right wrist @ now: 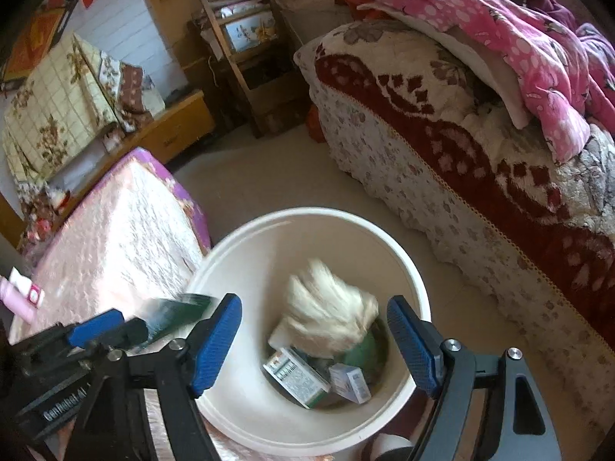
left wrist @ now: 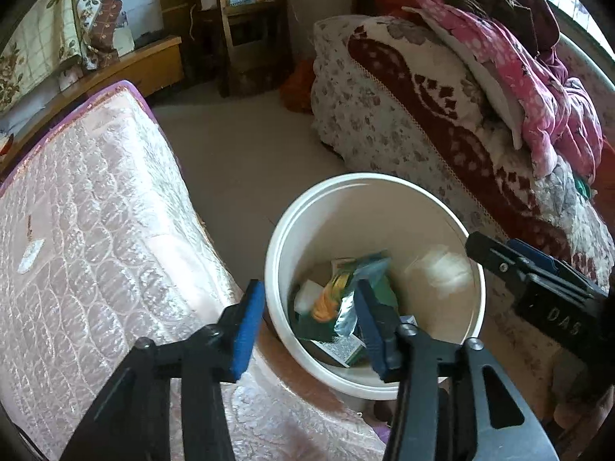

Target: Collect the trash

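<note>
A white bucket (left wrist: 284, 238) stands on the floor between a table and a sofa; it also shows in the right wrist view (right wrist: 238, 407). It holds a green wrapper (left wrist: 346, 292), small cartons (right wrist: 296, 376) and a blurred white crumpled tissue (right wrist: 326, 319), which looks to be in mid-air just below my right gripper. My left gripper (left wrist: 307, 322) is open and empty above the bucket's left rim. My right gripper (right wrist: 313, 342) is open and empty above the bucket. A blurred green wrapper (right wrist: 173, 311) shows beside the left gripper in the right wrist view.
A table with a pink quilted cover (left wrist: 96, 211) is left of the bucket. A sofa with a floral blanket (left wrist: 423, 115) and pink clothes (left wrist: 519, 77) is on the right. A pink bottle (right wrist: 15, 299) lies on the table. A wooden chair (left wrist: 246, 27) stands behind.
</note>
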`<state>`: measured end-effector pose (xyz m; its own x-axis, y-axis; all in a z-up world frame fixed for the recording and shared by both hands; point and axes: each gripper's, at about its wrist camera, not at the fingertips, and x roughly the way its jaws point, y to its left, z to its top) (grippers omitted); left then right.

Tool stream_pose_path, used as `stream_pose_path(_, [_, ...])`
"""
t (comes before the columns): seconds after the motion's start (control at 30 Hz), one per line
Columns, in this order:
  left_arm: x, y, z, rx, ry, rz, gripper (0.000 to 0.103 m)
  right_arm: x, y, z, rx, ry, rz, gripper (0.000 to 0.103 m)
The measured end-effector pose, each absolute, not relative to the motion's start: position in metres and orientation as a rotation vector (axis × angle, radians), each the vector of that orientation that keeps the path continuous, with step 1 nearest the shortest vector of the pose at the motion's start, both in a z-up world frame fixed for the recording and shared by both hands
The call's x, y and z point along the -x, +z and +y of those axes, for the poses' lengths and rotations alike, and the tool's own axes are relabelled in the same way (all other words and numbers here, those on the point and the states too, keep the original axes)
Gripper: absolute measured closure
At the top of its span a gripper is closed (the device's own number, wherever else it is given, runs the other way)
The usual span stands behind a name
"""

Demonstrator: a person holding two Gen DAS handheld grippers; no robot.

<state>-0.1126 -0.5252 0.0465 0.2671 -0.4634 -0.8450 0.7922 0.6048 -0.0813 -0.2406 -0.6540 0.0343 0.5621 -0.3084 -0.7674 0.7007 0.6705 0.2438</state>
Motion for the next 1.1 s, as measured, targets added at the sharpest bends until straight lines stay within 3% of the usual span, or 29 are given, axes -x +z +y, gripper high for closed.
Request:
stream_pose_path(0.3, [0.113,0.061,-0.491,-0.358,-0.838,0.928,0.051,0.245,0.039,-0.650,-0.581,-0.633,0.742,0.022])
stream_pose_path(0.43, [0.122,0.082,-0.461,-0.317,-0.806,0.847,0.033,0.249,0.053,-0.633,-0.502,-0.634,0.705,0.022])
stream_pose_path(0.5, [0.126,0.092,-0.447,-0.311,-0.790,0.803,0.030,0.253,0.060,-0.621,-0.478,-0.622,0.682,0.022])
stream_pose_path(1.1, [0.176,0.173,-0.324,-0.197,-0.714,0.554,0.021,0.290,0.151,-0.472,-0.230,-0.621,0.490,0.021])
